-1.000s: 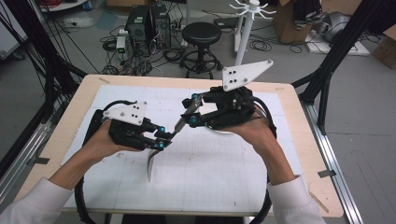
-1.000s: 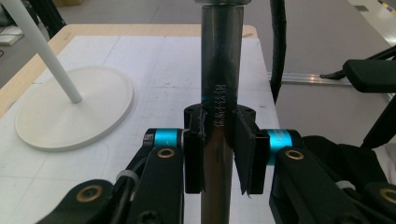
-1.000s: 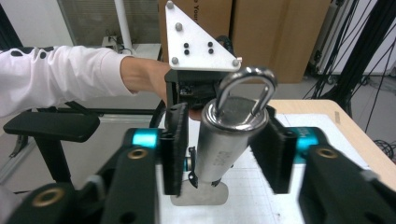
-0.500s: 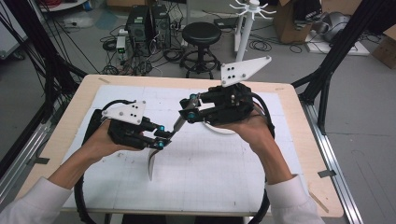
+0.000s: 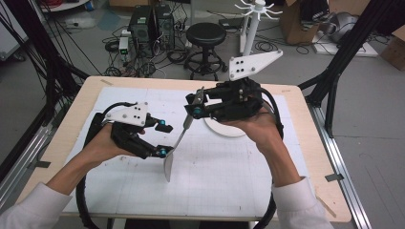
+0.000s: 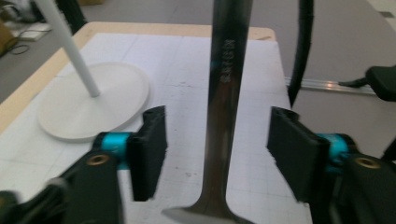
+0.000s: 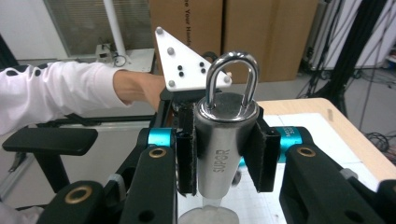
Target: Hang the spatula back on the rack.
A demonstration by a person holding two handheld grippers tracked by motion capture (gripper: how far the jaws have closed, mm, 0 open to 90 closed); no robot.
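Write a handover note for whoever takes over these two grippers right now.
Right gripper: shut on the thick handle end of the long stainless-steel spatula, just below its hanging loop, holding it tilted above the table.
Left gripper: open, jaws on either side of the spatula's shaft, not touching it.
The spatula's blade tip hangs low over the white gridded mat. White round-based rack stand stands behind the right hand.
Done: spatula lifted.
Left: probably closing the left gripper on it, perhaps for a handover.
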